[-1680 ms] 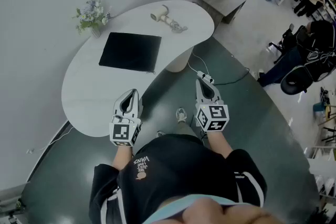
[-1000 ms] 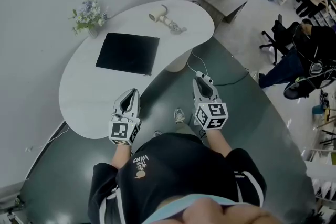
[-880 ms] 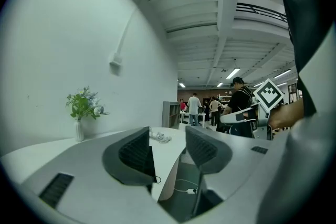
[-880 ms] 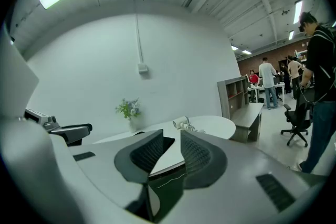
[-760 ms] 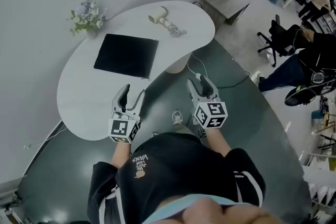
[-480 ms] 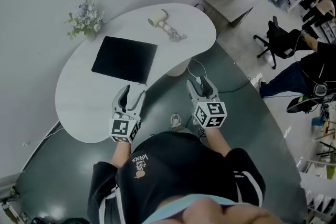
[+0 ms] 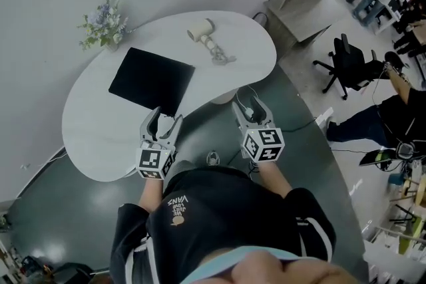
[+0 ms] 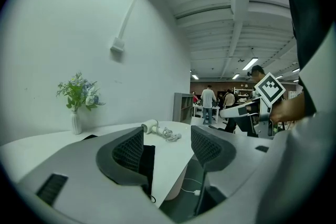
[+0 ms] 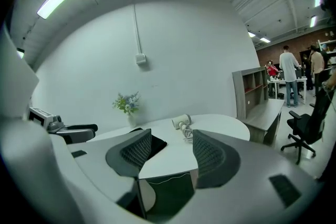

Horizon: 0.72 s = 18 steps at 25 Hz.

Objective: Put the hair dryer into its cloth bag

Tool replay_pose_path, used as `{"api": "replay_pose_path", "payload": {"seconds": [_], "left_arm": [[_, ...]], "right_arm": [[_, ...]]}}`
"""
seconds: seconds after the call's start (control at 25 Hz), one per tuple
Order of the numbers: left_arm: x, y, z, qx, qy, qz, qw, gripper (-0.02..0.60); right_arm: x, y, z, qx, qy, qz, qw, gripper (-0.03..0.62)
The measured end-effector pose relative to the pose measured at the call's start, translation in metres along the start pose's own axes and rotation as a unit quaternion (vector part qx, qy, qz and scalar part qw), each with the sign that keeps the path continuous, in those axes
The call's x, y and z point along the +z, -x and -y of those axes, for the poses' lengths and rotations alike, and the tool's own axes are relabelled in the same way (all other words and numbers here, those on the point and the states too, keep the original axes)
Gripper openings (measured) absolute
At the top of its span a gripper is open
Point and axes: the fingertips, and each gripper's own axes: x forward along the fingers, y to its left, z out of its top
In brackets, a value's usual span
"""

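At our waist, both grippers point at the table [image 7: 90, 136], slightly nose-down.

- left gripper [image 7: 165, 120]: jaws have just been opening and now stand wide apart, with nothing between them. In the head view its tips sit at the table's near rim, by the near corner of the cloth bag [image 7: 150, 80].
- right gripper [image 7: 247, 106]: same story, jaws just opened wide and empty. It hangs over the floor [image 7: 293, 116], off the table's edge.

What changed: a second ago both sets of jaws were closed and the table sat further off. Now it has drawn closer and the bag's corner meets the left tips in the head view. We read this as the approach, with the jaws pre-opened for the first grab. Nothing has been touched yet.

Further out:
- The bag lies flat and black mid-table. We can't tell which side its mouth is on.
- hair dryer [image 7: 202, 30]: on its side at the far end of the table, outside the bag and clear of it. Its bundled cord [image 7: 221, 55] lies just beside it.
- vase of flowers [image 7: 102, 23]: at the far left rim, against the wall.

Our judgement is that the dryer is still out of reach, so we need more travel. The right gripper looks better placed for the dryer and the left for the bag. The loose cord could snag on the bag's mouth.
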Motion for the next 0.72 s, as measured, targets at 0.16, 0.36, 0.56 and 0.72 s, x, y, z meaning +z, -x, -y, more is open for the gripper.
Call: {"api": "replay_pose_path", "payload": {"seconds": [0.16,0.36,0.56,0.72], "left_arm": [[0.0,-0.018,-0.005,0.015,0.003,0.006,0.9999,0.282],[-0.003,-0.036,-0.011,0.011,-0.001,-0.004,0.9999,0.282],[0.003,-0.059,-0.025,-0.01,-0.008,-0.013,0.9998,0.284],[0.01,-0.074,-0.045,-0.028,-0.017,-0.019,0.9993,0.287]], "right_arm": [[0.005,-0.02,0.011,0.017,0.005,-0.005,1.0,0.224],[0.005,-0.037,0.015,0.024,-0.006,-0.01,1.0,0.224],[0.011,-0.059,0.017,0.011,-0.016,-0.013,1.0,0.224],[0.023,-0.081,0.012,-0.002,-0.019,-0.009,1.0,0.224]]}}
